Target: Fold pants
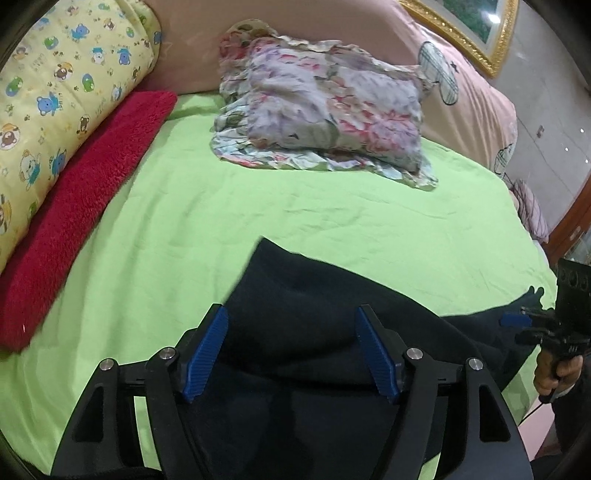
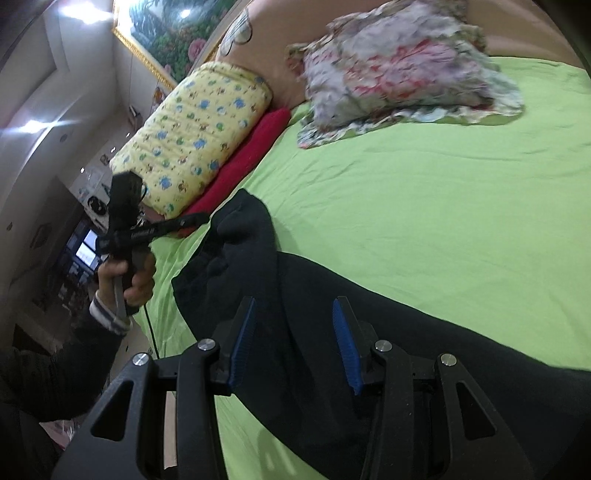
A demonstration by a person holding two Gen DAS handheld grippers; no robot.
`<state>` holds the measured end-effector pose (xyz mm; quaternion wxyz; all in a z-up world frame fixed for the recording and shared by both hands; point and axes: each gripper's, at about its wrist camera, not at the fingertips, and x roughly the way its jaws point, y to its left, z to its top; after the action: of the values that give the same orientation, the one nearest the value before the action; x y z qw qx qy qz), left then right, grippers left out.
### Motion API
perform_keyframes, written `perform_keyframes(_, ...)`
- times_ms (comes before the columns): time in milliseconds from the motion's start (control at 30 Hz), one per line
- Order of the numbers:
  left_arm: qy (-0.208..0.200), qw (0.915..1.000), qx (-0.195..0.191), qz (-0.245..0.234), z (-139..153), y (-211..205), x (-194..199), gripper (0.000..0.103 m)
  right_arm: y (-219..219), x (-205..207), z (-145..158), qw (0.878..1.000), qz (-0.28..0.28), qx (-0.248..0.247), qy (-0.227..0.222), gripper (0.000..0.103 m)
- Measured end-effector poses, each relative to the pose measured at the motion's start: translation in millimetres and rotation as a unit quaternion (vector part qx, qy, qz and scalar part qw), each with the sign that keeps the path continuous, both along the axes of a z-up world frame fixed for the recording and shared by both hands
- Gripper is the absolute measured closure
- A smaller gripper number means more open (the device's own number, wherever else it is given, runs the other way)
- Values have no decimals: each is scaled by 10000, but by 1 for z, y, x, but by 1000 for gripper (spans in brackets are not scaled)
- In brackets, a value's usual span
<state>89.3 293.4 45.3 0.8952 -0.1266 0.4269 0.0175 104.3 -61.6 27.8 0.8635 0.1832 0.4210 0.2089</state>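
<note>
Dark navy pants [image 1: 314, 295] lie on the green bedsheet [image 1: 177, 229], near its front edge. My left gripper [image 1: 291, 310] hangs just above them with its blue pads wide apart and not pressing the cloth. In the right wrist view the pants [image 2: 369, 332] run from lower right up to a bunched end [image 2: 240, 221] near the bed's left side. My right gripper [image 2: 295, 301] stands open over the middle of the fabric, its pads clear of it. Each view shows the other gripper held in a hand: the right one [image 1: 517, 319] and the left one [image 2: 192, 221].
A floral pillow [image 1: 325, 110] lies at the back of the bed. A red blanket [image 1: 85, 206] and a yellow cartoon-print quilt [image 1: 66, 74] line the left side. Behind them are a pink cover [image 1: 461, 122] and a gold-framed picture [image 1: 469, 33].
</note>
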Motion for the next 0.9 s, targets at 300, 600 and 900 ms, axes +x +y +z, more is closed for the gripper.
perform_keyframes(300,400,9983,-251,-345,-15,23,38,27,33,36,-12,9993,315,-41,218,58)
perform_keyframes(600,879,9875,-1161,-597,-45,45,72,26,53,74,-29,9974,517,-85,486,58)
perform_keyframes(900,531,9932,-515,-896,-35,19,58,88,83,76,-20,9957,769,-463,229,95)
